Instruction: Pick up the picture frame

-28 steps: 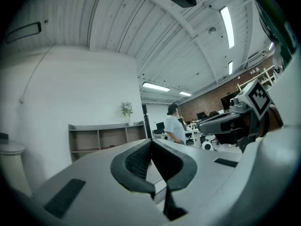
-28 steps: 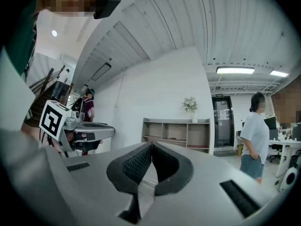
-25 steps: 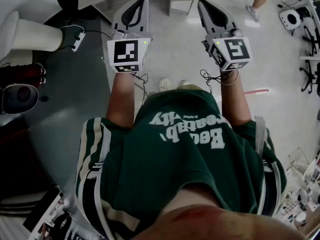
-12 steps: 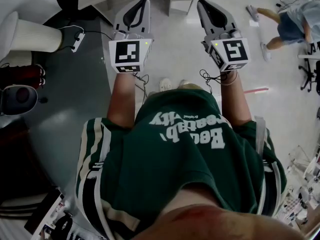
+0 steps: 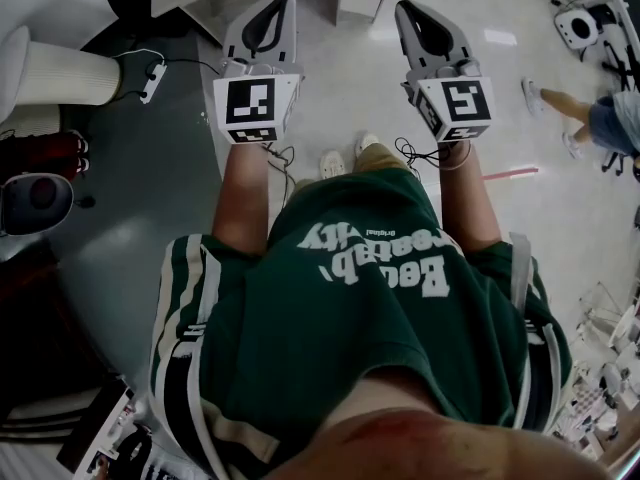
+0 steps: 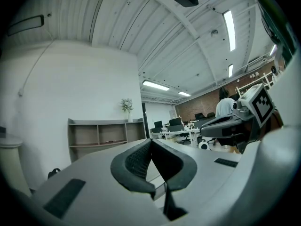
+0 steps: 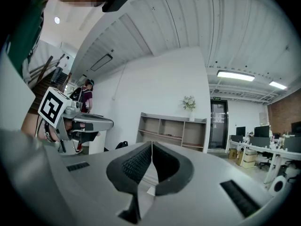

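Head view | grey table (image 5: 150, 228) | pale floor (image 5: 345, 98) | left hand-held gripper (image 5: 287, 4), right hand-held gripper (image 5: 403, 11): closed

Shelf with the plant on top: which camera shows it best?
The right gripper view: the shelf stands bright and near centre. The left gripper view shows it dimmer, off to the side. The head view doesn't show it clearly.

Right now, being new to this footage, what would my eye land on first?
First the left gripper and right gripper, held side by side ahead of the person's green shirt, jaws shut and empty. A dark grey table lies at the head view's left. No picture frame shows anywhere.
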Demonstrator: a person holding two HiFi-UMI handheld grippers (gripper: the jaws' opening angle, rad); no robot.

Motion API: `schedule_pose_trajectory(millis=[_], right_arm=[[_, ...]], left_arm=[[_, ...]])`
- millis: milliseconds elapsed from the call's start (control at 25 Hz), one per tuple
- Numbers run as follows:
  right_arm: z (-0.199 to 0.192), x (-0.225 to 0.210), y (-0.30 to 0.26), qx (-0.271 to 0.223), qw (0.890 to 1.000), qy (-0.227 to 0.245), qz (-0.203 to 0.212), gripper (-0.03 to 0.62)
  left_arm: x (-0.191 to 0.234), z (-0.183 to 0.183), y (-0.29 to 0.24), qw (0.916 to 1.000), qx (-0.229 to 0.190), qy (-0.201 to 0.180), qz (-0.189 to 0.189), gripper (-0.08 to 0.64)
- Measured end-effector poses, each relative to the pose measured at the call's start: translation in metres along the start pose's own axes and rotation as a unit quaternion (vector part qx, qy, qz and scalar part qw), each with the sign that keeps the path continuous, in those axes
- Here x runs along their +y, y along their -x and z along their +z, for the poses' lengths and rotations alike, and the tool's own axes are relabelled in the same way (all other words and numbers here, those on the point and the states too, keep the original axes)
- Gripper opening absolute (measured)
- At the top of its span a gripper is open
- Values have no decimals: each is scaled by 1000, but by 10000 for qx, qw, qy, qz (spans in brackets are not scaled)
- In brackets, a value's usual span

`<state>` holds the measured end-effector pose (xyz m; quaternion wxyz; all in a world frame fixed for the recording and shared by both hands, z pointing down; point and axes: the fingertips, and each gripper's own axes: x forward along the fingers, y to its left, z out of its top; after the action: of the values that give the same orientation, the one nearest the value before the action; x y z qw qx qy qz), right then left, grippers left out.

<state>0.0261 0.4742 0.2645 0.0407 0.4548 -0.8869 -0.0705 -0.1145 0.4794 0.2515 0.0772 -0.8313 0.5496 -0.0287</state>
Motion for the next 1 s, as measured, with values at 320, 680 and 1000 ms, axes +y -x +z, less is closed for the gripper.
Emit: schedule_pose_trajectory(millis=[320, 680, 1000], right_arm=[[-20, -22, -21, 415, 9988, -201, -135, 34], [-25, -70, -65, 206, 9991, -343, 141, 34], [-48, -136, -129, 232, 9980, -429, 398, 34]], left_arm=[[1, -10, -32, 9999, 92, -85, -88, 18], [2, -11, -95, 9996, 226, -169, -11, 18], [7, -24, -185, 9978, 432, -503, 99, 18]])
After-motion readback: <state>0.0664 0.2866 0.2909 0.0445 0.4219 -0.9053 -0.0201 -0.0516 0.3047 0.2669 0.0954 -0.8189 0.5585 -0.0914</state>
